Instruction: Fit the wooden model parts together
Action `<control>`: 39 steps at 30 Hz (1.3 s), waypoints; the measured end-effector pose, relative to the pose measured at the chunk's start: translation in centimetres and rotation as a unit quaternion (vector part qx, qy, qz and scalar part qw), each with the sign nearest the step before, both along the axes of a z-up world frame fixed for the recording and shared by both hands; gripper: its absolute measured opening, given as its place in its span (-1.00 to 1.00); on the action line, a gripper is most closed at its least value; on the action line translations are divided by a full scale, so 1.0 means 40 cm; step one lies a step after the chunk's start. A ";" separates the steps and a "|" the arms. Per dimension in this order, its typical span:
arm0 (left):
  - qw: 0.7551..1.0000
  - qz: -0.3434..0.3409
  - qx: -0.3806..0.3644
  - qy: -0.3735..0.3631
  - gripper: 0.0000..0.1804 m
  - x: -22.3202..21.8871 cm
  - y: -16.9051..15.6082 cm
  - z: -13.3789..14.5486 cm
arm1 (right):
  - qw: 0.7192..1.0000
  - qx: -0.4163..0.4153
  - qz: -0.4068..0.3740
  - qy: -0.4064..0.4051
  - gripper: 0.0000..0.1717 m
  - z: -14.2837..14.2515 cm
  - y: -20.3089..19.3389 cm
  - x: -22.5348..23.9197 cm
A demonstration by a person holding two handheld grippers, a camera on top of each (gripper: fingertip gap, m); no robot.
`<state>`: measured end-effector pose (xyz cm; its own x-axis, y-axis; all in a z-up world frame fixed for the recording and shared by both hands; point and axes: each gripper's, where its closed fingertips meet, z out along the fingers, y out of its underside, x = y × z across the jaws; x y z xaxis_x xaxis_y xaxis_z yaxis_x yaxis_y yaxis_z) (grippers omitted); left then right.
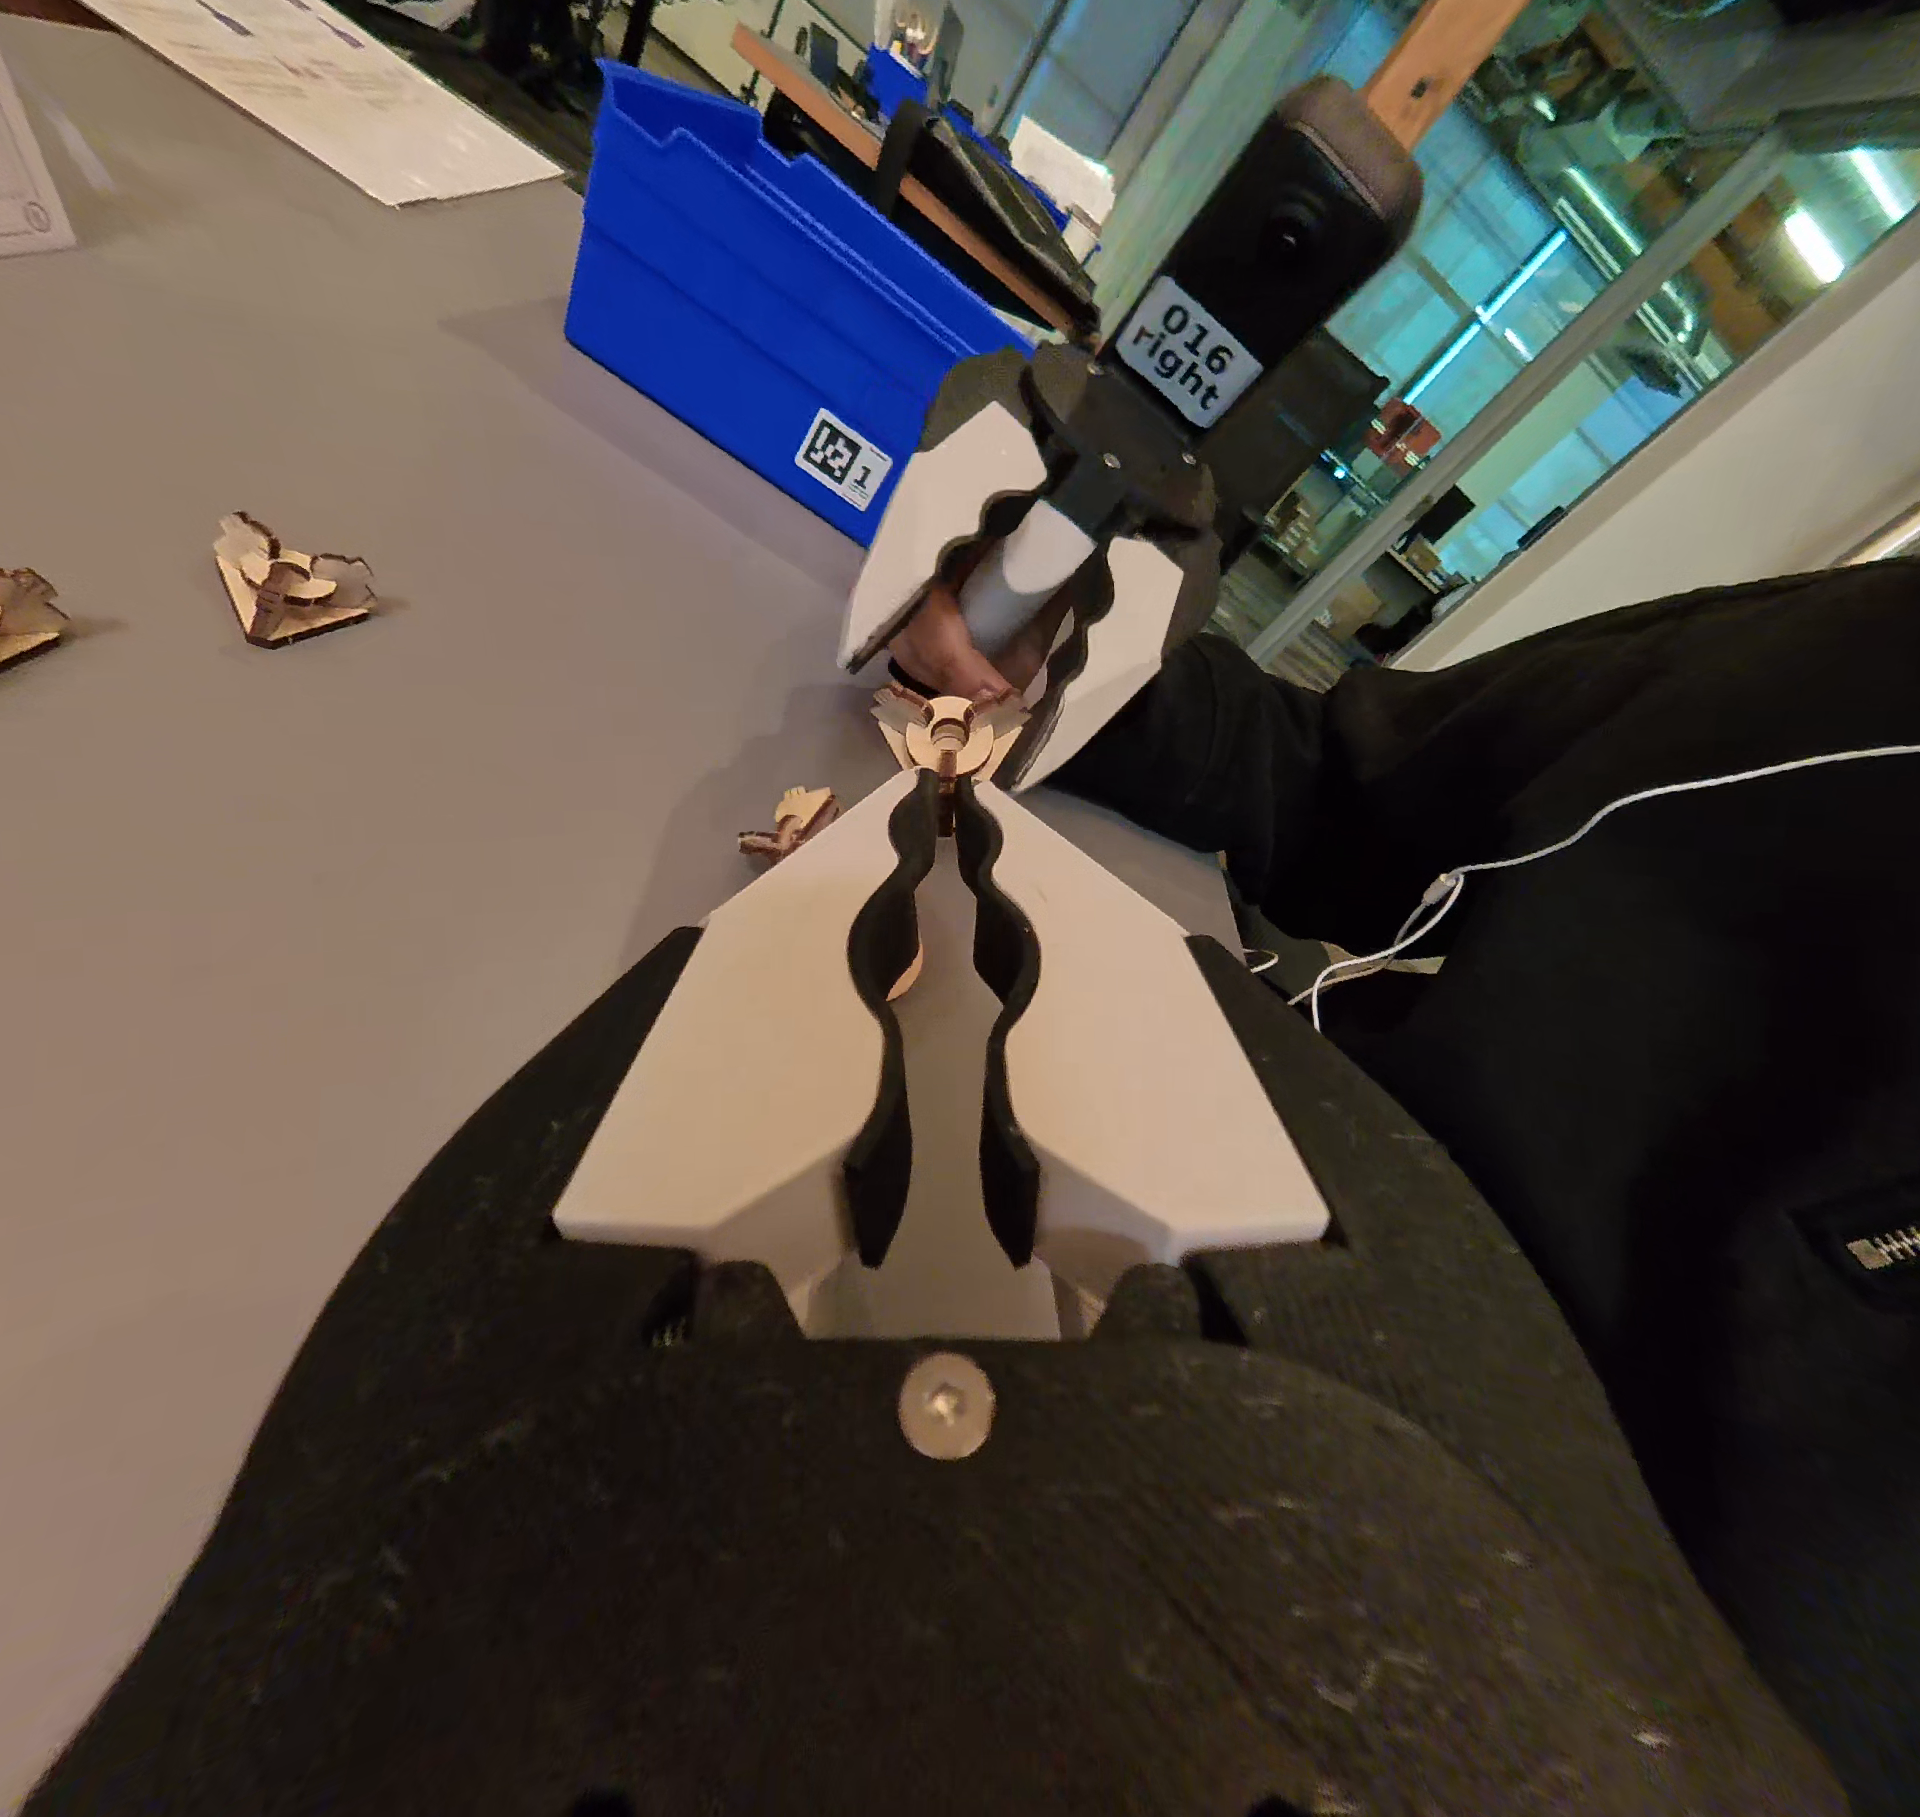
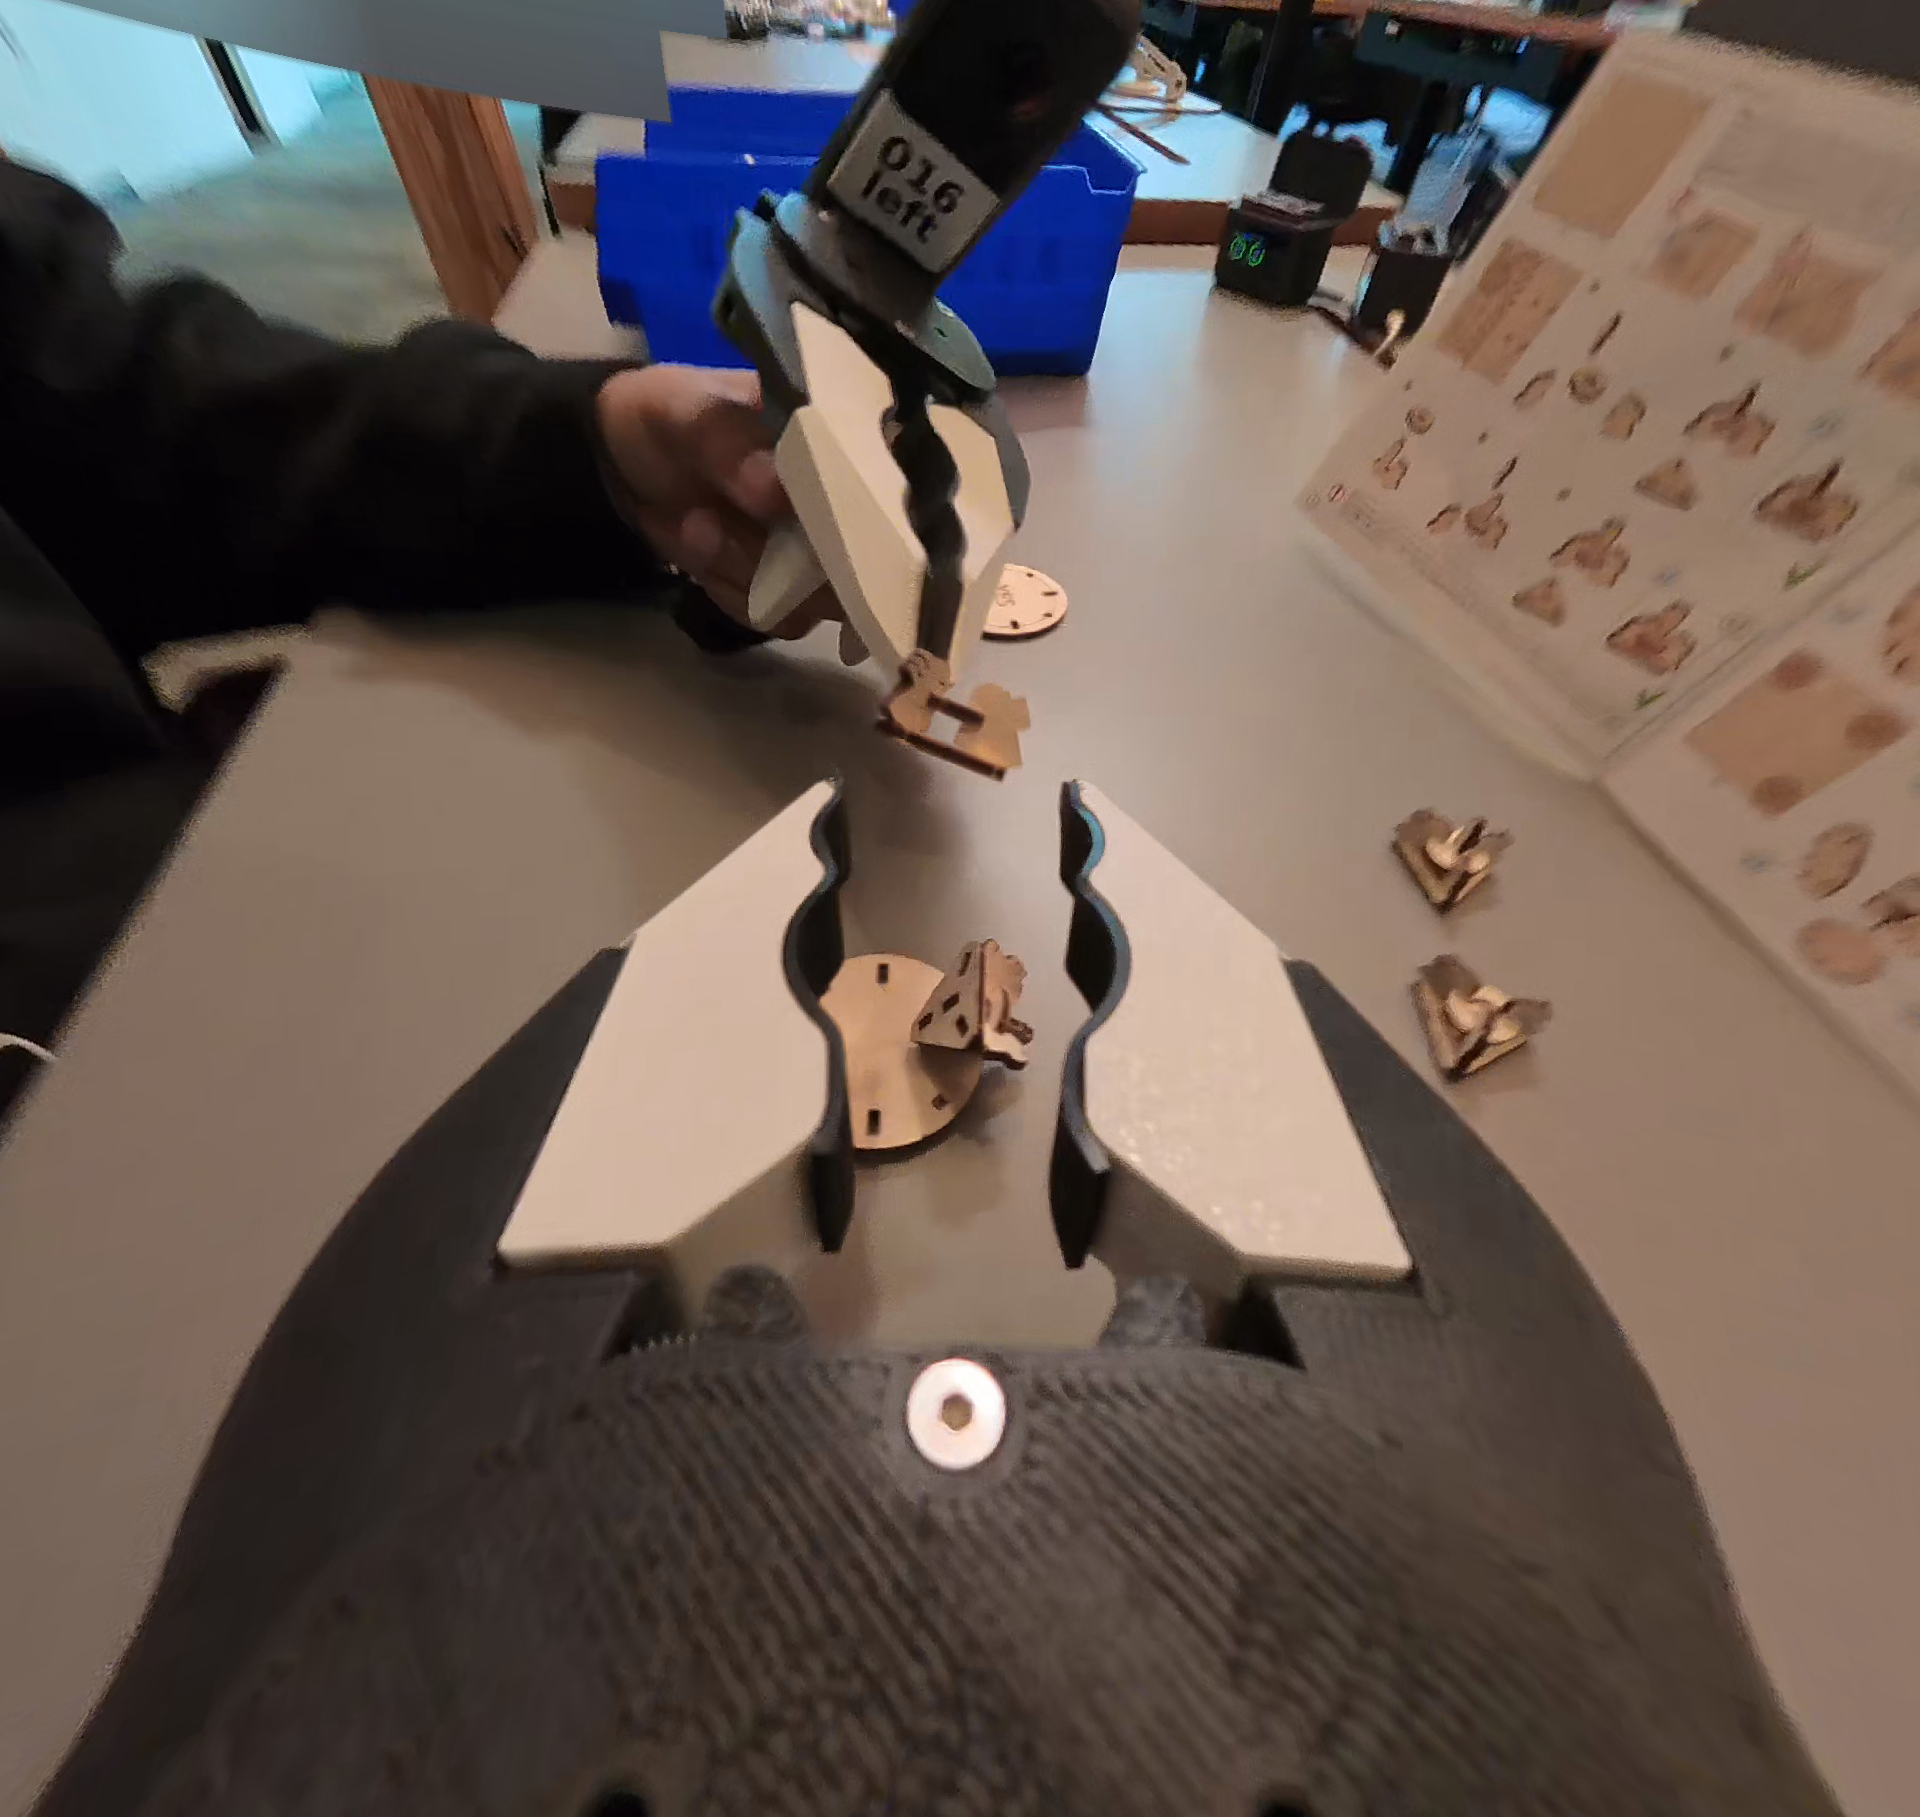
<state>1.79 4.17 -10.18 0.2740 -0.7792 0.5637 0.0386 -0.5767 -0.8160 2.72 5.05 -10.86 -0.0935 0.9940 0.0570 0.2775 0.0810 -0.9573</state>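
- The left gripper (image 1: 943,793) has its black pads pinched on a small wooden puzzle assembly (image 1: 948,737) – a pale round disc with toothed wings spreading at 10 and 2 o'clock. The other camera shows the same piece (image 2: 951,723) hanging at the tips of that gripper (image 2: 928,664), lifted clear of the grey table (image 2: 1247,687).
- The right gripper (image 2: 951,811) stands open, its fingers well apart and nothing pressed between them. Seen from the left wrist, it (image 1: 935,718) hovers just beyond the held piece, at 12 o'clock from the left fingertips, fingers spread.
- Below the right gripper, between its fingers in the view, a slotted wooden disc (image 2: 883,1061) lies flat on the table with a small triangular wooden piece (image 2: 971,1009) resting on its edge.
- A second wooden disc (image 2: 1023,604) lies beyond the left gripper, at about 1 o'clock from the held piece.
- Two more triangular wooden assemblies (image 2: 1449,858) (image 2: 1475,1014) sit at 3 o'clock of the right gripper, near a sheet of pictured instructions (image 2: 1621,437).
- A blue bin (image 1: 748,313) stands at the far side of the table, at 11 o'clock in the left wrist view – a dark-sleeved hand (image 2: 696,479) holds the left gripper.
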 end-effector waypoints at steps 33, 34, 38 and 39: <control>0.995 -0.018 -0.083 -0.054 -0.68 -0.016 0.009 -0.011 | 0.921 0.389 -0.005 0.003 -0.86 0.009 -0.024 -0.005; 0.995 -0.004 -0.083 -0.056 -0.67 -0.026 0.021 -0.010 | 0.921 0.389 -0.004 0.000 -0.86 0.005 -0.018 -0.003; 0.994 0.069 -0.066 -0.047 -0.67 -0.082 0.074 -0.012 | 0.898 0.432 0.043 -0.068 -0.87 -0.015 -0.007 -0.005; 0.993 0.085 -0.062 -0.051 -0.67 -0.096 0.084 -0.007 | 0.888 0.442 0.073 -0.102 -0.87 -0.022 -0.012 -0.005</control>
<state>-2.05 7.53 -10.44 0.3327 -0.6491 0.6841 0.2219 -0.6512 -0.7257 2.52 4.58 -11.75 -0.3155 0.5459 0.7762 0.3620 0.8253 -0.4333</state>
